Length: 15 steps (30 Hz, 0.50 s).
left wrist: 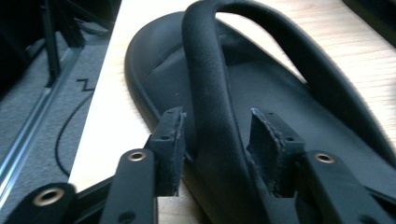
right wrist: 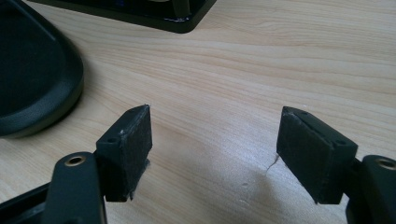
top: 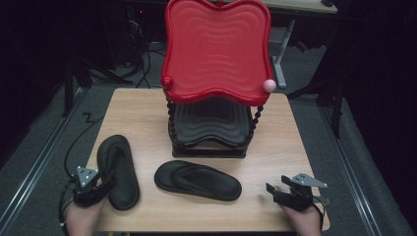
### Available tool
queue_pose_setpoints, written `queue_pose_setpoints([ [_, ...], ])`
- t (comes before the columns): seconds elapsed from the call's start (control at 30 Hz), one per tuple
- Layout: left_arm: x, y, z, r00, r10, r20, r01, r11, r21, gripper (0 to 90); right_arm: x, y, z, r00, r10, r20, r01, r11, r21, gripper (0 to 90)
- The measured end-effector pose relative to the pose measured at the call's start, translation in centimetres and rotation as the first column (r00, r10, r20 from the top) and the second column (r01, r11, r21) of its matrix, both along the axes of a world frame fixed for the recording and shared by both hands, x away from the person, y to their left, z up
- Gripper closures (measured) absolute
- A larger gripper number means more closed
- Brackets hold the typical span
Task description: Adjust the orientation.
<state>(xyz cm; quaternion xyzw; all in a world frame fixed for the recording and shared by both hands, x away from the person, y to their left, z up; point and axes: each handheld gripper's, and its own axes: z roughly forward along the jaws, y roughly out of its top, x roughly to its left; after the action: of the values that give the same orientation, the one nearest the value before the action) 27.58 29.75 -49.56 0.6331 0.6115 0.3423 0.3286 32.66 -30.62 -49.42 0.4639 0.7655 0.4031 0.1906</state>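
high view: a wooden table point(top: 147, 118) carried a two-tier stand at its far centre, with a red wavy tray point(top: 216, 49) on top and a black tray point(top: 211, 123) beneath. two black flip-flops lay on the near half: the left flip-flop point(top: 118, 169) near the left edge, running near to far, and the right flip-flop point(top: 196, 179) at the centre, lying crosswise. the left gripper point(top: 96, 189) sat at the left flip-flop's near end. left gripper view: the jaws stood apart on either side of the strap point(left wrist: 210, 93), the left pad just beside it, not clamped. right gripper view: the right gripper point(right wrist: 215, 154) was spread wide over bare wood, near the right flip-flop's rounded end point(right wrist: 32, 79), touching nothing.
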Motion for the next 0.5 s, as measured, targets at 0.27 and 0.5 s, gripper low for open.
queue_pose_setpoints([
  [0.27,-1.1,0.8,0.4,0.9996,0.026,-0.011,-0.025,0.9986,0.045,73.3,0.5,0.5,0.1,0.9998,0.020,0.004,-0.020,1.000,0.015,28.0],
  [0.5,-2.6,2.6,0.1,0.9990,0.044,0.005,-0.044,0.9978,0.050,74.0,1.1,1.3,0.0,0.9990,0.044,-0.004,-0.044,0.999,0.009,29.2],
])
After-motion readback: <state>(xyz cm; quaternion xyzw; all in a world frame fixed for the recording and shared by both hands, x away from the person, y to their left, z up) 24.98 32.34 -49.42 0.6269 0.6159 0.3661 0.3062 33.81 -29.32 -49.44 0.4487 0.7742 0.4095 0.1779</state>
